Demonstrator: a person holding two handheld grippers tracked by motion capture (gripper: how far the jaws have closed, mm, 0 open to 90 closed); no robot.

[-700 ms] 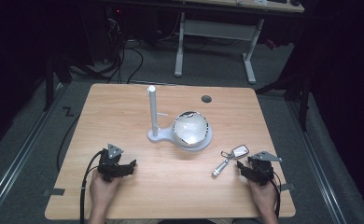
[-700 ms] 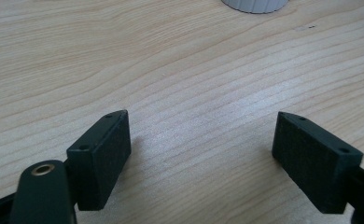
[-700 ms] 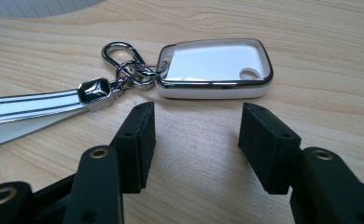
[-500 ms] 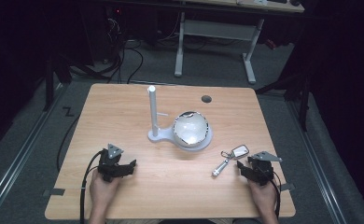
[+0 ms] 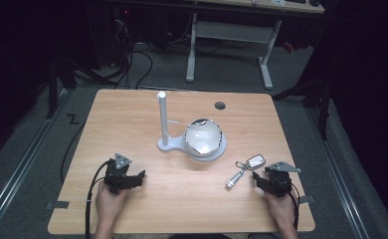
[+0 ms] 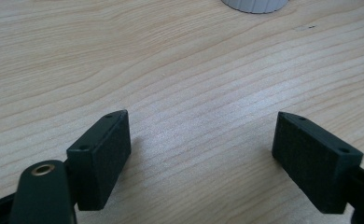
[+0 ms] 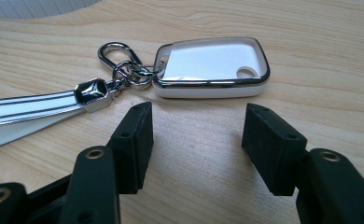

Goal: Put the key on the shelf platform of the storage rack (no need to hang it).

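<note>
A pale wooden desk (image 5: 132,124) stands in a dark room. Landmark for all positions: the white car key fob (image 7: 211,67).

Nearest to it, the right hand-held gripper (image 7: 196,135) sits low over the desk just short of the fob, jaws apart and empty, the gap lined up with the fob's near edge. Against the frames from a moment earlier, nothing has shifted: both grippers and the fob lie as they did. Judgement: the reach for the fob is paused at the approach, with no grasp begun.

Joined to the fob's left end is a ring with a carabiner clip (image 7: 115,50) and a striped metal strap (image 7: 31,107), which runs out of the right gripper view.

Beyond the fob stands a white stand with a post and a reflective dome (image 5: 203,137); what the dome is cannot be told.

Well left of the fob, the left hand-held gripper (image 6: 201,154) hovers with jaws wide apart over bare wood.
</note>
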